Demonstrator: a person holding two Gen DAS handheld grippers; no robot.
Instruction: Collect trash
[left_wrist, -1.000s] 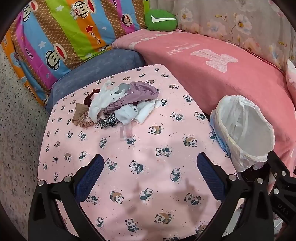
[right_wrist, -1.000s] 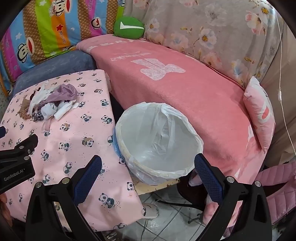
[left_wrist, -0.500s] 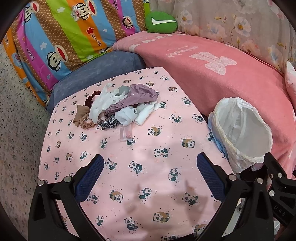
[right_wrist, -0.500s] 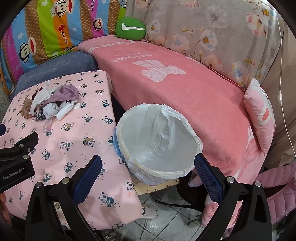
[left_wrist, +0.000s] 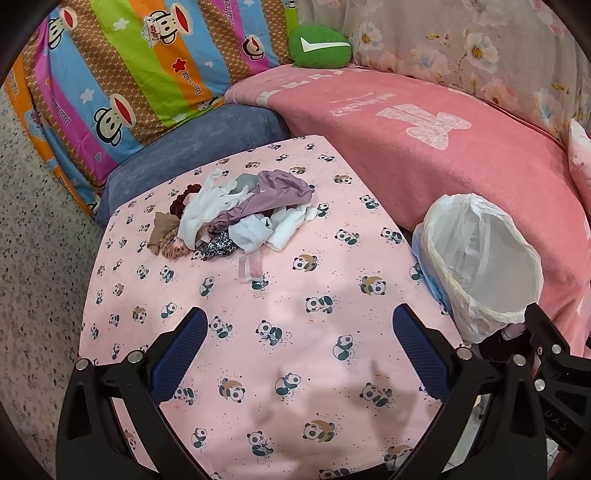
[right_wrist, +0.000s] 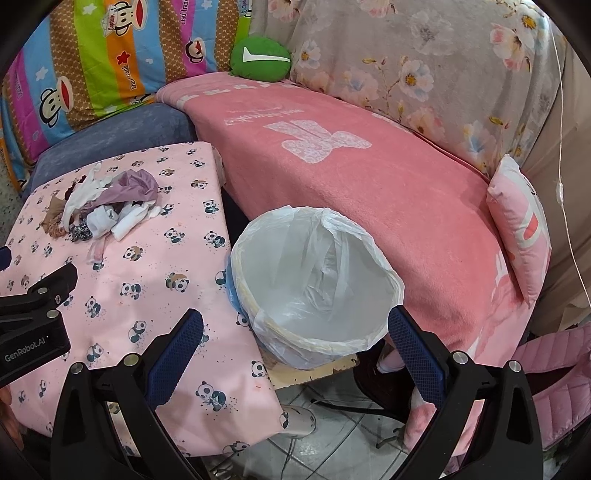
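A heap of crumpled trash (left_wrist: 240, 210), white, purple and brown scraps, lies at the far side of the pink panda-print table (left_wrist: 295, 354); it also shows in the right wrist view (right_wrist: 107, 203). A clear wrapper (left_wrist: 251, 267) lies just in front of it. A bin lined with a white bag (right_wrist: 317, 284) stands at the table's right edge, also in the left wrist view (left_wrist: 480, 266). My left gripper (left_wrist: 299, 343) is open and empty above the table's near half. My right gripper (right_wrist: 291, 343) is open and empty over the bin's near rim.
A pink blanket-covered sofa (right_wrist: 351, 166) runs behind the bin. A striped monkey-print cushion (left_wrist: 129, 74), a blue cushion (left_wrist: 192, 144) and a green pillow (left_wrist: 319, 46) lie behind the table. A pink pillow (right_wrist: 521, 225) sits right. Tiled floor (right_wrist: 332, 446) is below.
Both grippers have pulled back and up a little, so the table, trash heap and bin sit slightly farther and lower in view. Both stay open and empty.
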